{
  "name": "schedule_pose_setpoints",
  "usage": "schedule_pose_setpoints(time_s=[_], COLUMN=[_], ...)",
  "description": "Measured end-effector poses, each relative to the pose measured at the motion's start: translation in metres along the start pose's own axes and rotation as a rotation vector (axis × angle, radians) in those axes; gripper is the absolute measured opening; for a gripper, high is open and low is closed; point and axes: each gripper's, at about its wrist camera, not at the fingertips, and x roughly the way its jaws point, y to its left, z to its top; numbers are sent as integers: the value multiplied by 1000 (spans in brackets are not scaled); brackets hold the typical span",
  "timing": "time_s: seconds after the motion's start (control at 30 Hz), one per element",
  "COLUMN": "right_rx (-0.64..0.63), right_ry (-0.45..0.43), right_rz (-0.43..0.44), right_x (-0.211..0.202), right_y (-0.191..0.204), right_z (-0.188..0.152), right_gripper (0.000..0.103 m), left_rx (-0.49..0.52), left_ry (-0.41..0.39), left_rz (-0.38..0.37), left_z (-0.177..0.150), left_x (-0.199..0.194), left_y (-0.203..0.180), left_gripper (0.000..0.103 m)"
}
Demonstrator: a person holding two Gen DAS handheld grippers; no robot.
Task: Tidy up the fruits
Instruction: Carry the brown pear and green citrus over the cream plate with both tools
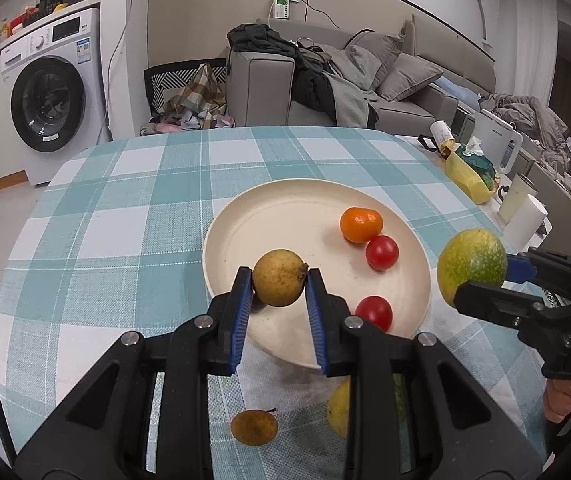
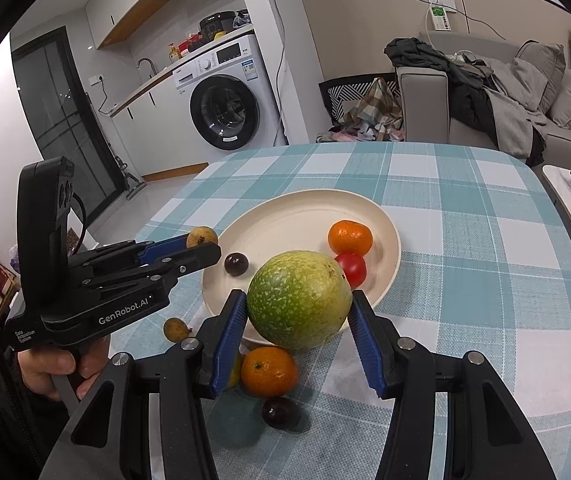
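Note:
My left gripper point(image 1: 279, 280) is shut on a small yellow-brown fruit point(image 1: 279, 277) and holds it over the near left part of the cream plate point(image 1: 285, 216). My right gripper point(image 2: 297, 312) is shut on a large green speckled fruit point(image 2: 299, 299), held above the plate's near rim point(image 2: 389, 264). On the plate lie a tangerine point(image 1: 360, 225) and two red tomatoes point(image 1: 382, 252). A dark plum point(image 2: 236, 264) also lies on the plate. On the cloth near me lie an orange point(image 2: 268, 371), a dark plum point(image 2: 280, 412) and a small brown fruit point(image 2: 176, 329).
The table has a teal checked cloth point(image 1: 133, 216). At its right edge stand a yellow bag point(image 1: 465, 172), cups point(image 1: 523, 216) and a white kettle point(image 1: 501, 144). A washing machine point(image 1: 51, 92) and a sofa point(image 1: 365, 76) stand beyond the table.

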Motion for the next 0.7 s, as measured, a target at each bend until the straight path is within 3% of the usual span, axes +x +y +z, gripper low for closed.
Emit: schedule_pose_setpoints(time_s=[0.7], right_rx=[34], right_ry=[76], right_rz=[-25], right_x=[36], right_y=[-9], right_z=[5], right_gripper=[53], left_rx=[-3], left_ry=[56], left_rz=[-9], left_z=[-1], left_x=[32], left_y=[3], left_gripper=[24])
